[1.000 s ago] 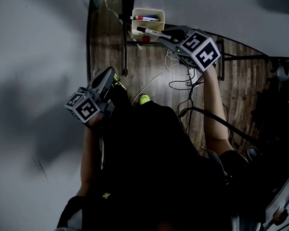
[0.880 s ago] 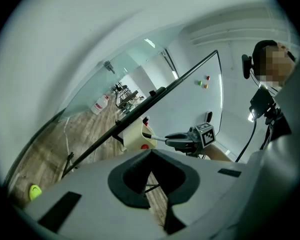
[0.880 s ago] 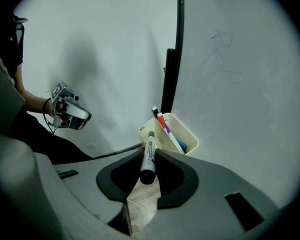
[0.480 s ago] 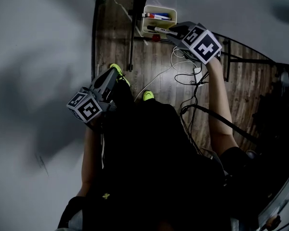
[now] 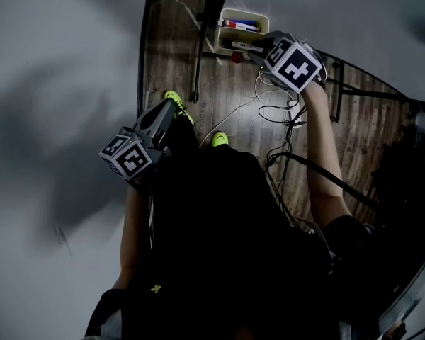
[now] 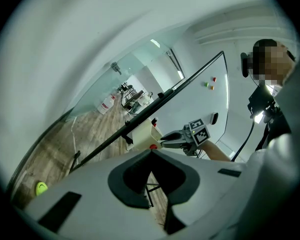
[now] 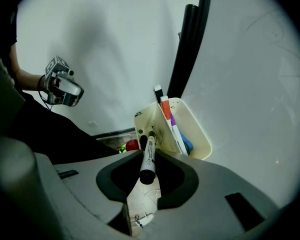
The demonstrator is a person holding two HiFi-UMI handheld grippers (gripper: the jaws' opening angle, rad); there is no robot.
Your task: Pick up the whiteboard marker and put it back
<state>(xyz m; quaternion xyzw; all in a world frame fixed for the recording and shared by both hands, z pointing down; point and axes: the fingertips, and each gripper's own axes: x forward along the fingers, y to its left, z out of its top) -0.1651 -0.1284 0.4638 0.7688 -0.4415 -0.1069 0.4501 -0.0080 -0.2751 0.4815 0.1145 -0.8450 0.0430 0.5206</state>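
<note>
While its jaws stand narrow, the right gripper is clamped on the whiteboard marker, pinching the barrel near its black end. That end faces the camera, and the rest of the marker runs toward 12 o'clock. Its far tip reaches into the open mouth of the cream holder; whether it touches the wall inside cannot be told. At 1 o'clock from the held marker, other markers lean inside the holder, one with an orange-red body and one purple. A small red round thing sits at 10 o'clock from the jaws, just beside the holder's lower corner. Behind all of this rises the pale whiteboard.

Seen from the head, the holder lies at 12 o'clock with the right gripper just beside it at 1 o'clock. The left gripper hangs at 9 o'clock, well apart from the holder, its jaw tips drawn together with nothing between them. Below are the wooden floor, loose cables and yellow-green shoes.
</note>
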